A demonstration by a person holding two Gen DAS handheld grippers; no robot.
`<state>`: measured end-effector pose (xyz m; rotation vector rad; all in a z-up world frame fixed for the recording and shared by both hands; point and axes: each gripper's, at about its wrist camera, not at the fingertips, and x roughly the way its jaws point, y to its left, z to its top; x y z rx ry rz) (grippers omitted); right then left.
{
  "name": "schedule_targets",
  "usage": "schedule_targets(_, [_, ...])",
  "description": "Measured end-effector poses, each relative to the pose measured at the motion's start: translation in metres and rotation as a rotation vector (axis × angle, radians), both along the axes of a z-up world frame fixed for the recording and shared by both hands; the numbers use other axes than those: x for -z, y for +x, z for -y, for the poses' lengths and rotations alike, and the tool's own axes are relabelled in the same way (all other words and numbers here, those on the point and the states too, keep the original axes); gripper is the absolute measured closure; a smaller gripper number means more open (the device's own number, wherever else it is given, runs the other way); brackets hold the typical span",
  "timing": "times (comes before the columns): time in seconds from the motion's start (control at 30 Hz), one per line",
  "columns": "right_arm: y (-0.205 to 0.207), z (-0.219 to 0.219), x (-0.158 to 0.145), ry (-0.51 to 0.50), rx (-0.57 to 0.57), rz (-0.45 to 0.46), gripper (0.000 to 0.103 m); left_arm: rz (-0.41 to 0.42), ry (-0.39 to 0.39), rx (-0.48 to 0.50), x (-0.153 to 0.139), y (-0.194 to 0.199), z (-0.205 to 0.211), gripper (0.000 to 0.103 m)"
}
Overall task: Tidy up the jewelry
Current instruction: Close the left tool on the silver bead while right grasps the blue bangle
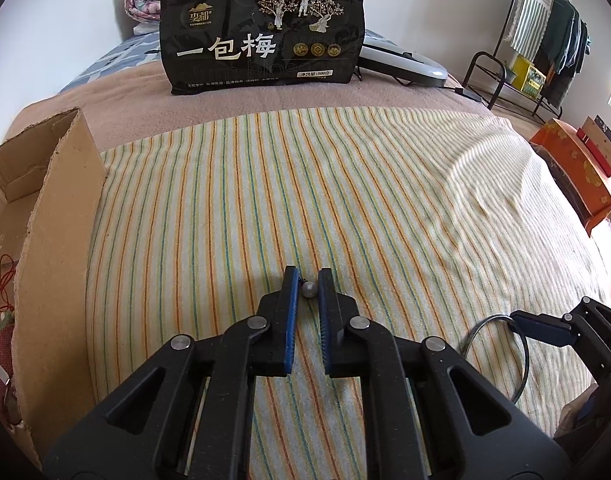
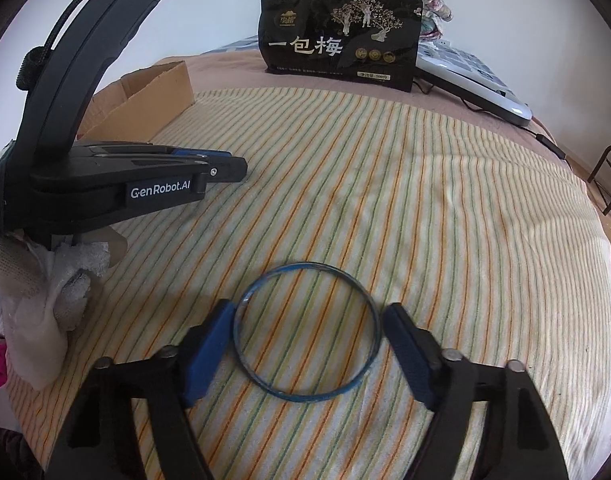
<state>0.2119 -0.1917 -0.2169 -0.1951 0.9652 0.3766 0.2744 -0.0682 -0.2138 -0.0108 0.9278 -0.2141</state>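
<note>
One bangle, one pearl bead, one cardboard box, one black snack bag.

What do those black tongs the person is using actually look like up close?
Both are matte black plastic with silver pivot rivets and blue ribbed pads inside the fingers. The left tongs carry a white "GenRobot.AI" label, a curved black handle and a black cord loop. The hand holding them wears a white knit glove.
</note>
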Motion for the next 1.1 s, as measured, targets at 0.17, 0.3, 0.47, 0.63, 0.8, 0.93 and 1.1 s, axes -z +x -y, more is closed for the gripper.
schedule_targets(0.17, [-0.001, 0.002, -0.002, 0.008, 0.006, 0.001, 0.029, -0.005, -0.006, -0.001, -0.002, -0.003, -0.002, 0.096])
schedule_targets(0.3, [-0.004, 0.005, -0.006, 0.025, 0.018, 0.0, 0.029, 0.003, -0.011, 0.007, -0.01, -0.011, -0.001, 0.096])
schedule_targets(0.47, [-0.011, 0.013, -0.02, 0.042, 0.036, 0.017, 0.029, 0.025, -0.023, 0.013, -0.026, -0.022, -0.001, 0.096])
schedule_targets(0.63, [-0.02, 0.023, -0.041, 0.06, 0.061, 0.045, 0.029, 0.053, -0.034, 0.02, -0.046, -0.035, -0.002, 0.096])
schedule_targets(0.8, [-0.028, 0.028, -0.061, 0.069, 0.074, 0.074, 0.029, 0.091, -0.041, 0.025, -0.07, -0.052, -0.005, 0.096])
schedule_targets(0.93, [-0.036, 0.027, -0.078, 0.072, 0.078, 0.096, 0.029, 0.12, -0.05, 0.023, -0.087, -0.064, -0.012, 0.096])
schedule_targets(1.1, [-0.041, 0.023, -0.097, 0.083, 0.08, 0.121, 0.029, 0.157, -0.059, 0.007, -0.108, -0.078, -0.029, 0.096])
